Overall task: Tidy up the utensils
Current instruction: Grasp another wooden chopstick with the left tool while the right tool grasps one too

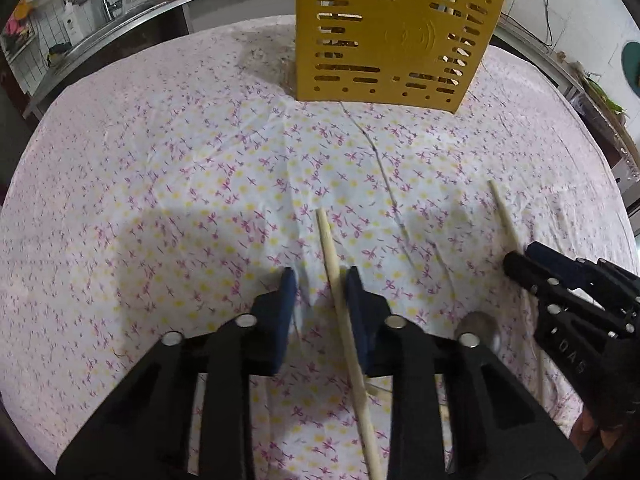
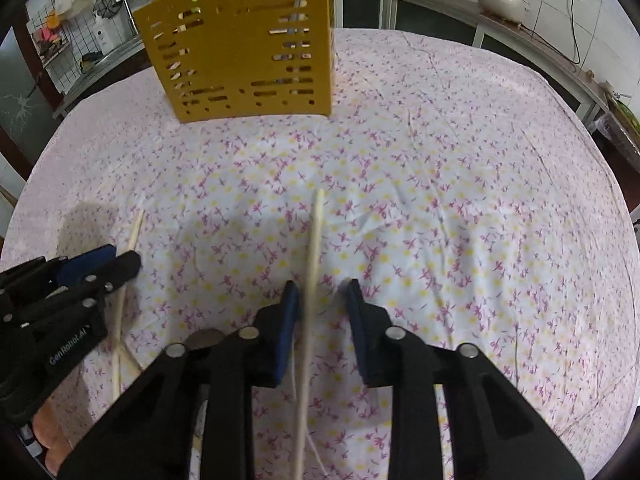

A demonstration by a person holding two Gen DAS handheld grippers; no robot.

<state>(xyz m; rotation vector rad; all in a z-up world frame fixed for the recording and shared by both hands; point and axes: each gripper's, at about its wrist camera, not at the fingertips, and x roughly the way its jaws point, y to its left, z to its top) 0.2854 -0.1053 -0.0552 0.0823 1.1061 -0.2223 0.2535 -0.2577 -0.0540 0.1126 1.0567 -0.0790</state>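
Note:
A pale wooden chopstick (image 1: pixel 334 272) lies on the flowered cloth and runs lengthwise between the blue pads of my left gripper (image 1: pixel 320 280). It sits against the right pad, with a gap on the other side, so the jaws stand open. A second chopstick (image 2: pixel 314 248) runs between the pads of my right gripper (image 2: pixel 322 288), close to the left pad, and these jaws are open too. Each gripper shows at the edge of the other view: the right gripper (image 1: pixel 522 256) and the left gripper (image 2: pixel 122 256). A yellow slotted utensil holder (image 1: pixel 392 40) (image 2: pixel 248 48) stands at the far side.
The round table (image 1: pixel 160 140) wears a wrinkled floral cloth. A grey rounded metal piece (image 1: pixel 478 326), maybe a spoon bowl, lies between the grippers. More thin sticks cross near the front (image 2: pixel 120 344). Kitchen counters ring the table, with a rice cooker (image 2: pixel 502 0) behind.

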